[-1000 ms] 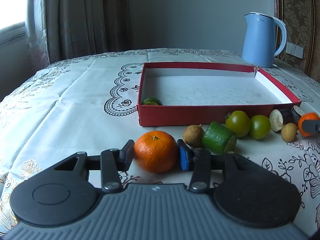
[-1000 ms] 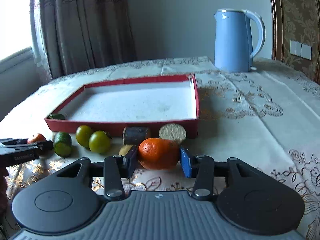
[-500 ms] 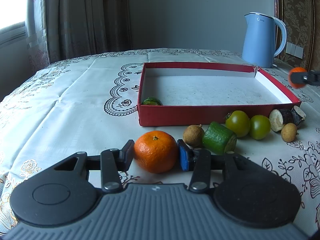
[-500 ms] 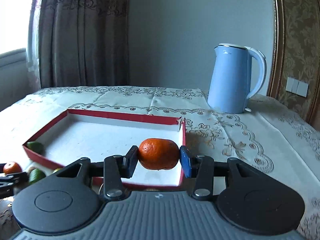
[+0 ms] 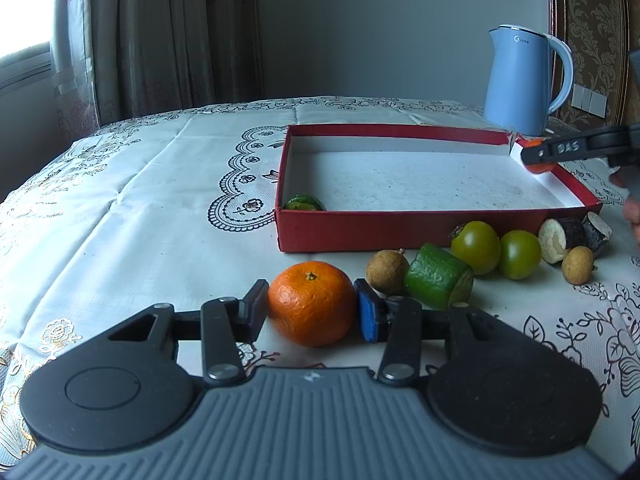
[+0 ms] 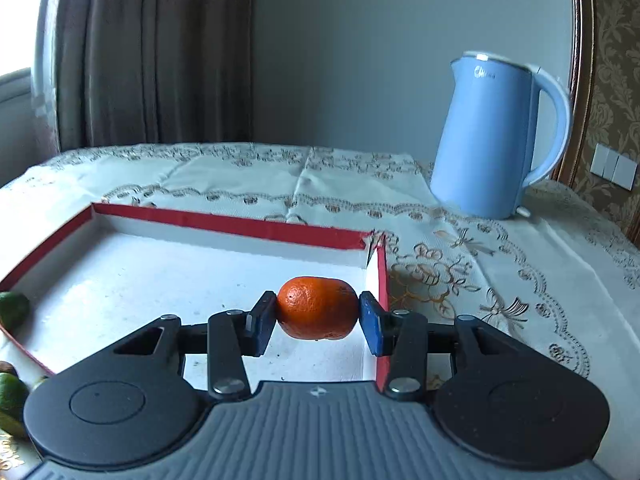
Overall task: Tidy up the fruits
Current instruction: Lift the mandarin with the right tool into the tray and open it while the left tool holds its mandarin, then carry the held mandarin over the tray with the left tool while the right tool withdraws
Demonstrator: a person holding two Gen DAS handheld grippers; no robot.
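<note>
My left gripper is shut on a mandarin that rests on the tablecloth in front of the red box. My right gripper is shut on a second mandarin and holds it above the box's far right corner; it also shows in the left wrist view. One green fruit lies in the box's near left corner. Two longans, a cut green piece, two green tomatoes and dark cut pieces lie in front of the box.
A blue kettle stands behind the box at the right. A patterned tablecloth covers the table. Curtains hang behind at the left, and a wall with switches is at the right.
My right gripper has carried its mandarin further forward and down over the box's far right corner. My left gripper and its mandarin have stayed in place.
</note>
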